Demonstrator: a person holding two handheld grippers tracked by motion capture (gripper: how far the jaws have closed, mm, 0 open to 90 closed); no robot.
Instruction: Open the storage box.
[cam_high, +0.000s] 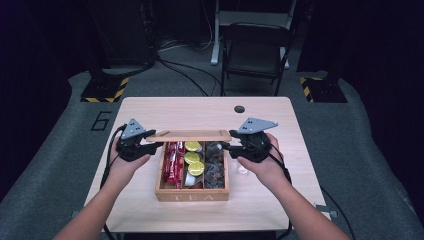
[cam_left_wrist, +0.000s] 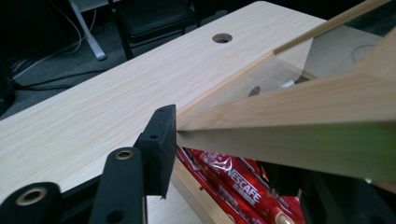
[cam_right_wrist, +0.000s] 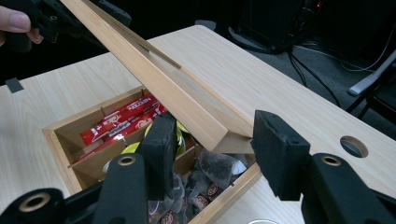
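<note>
Surface: a light wooden table (cam_high: 150, 107) with pale grain, standing on grey floor.
Cable hole: a round hole (cam_high: 239, 109) near the table's far edge, right of centre.
On the table: an open wooden tea box (cam_high: 192, 194) marked TEA on its front wall, sitting near the table's near edge, about mid-width.
Beside the box: a small clear round object (cam_high: 242, 169) on the tabletop, just right of the box.

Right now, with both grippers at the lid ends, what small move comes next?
Probably lift the lid evenly: it hangs half-raised over the tea box, the left gripper at one end and the right gripper flanking the other.
</note>
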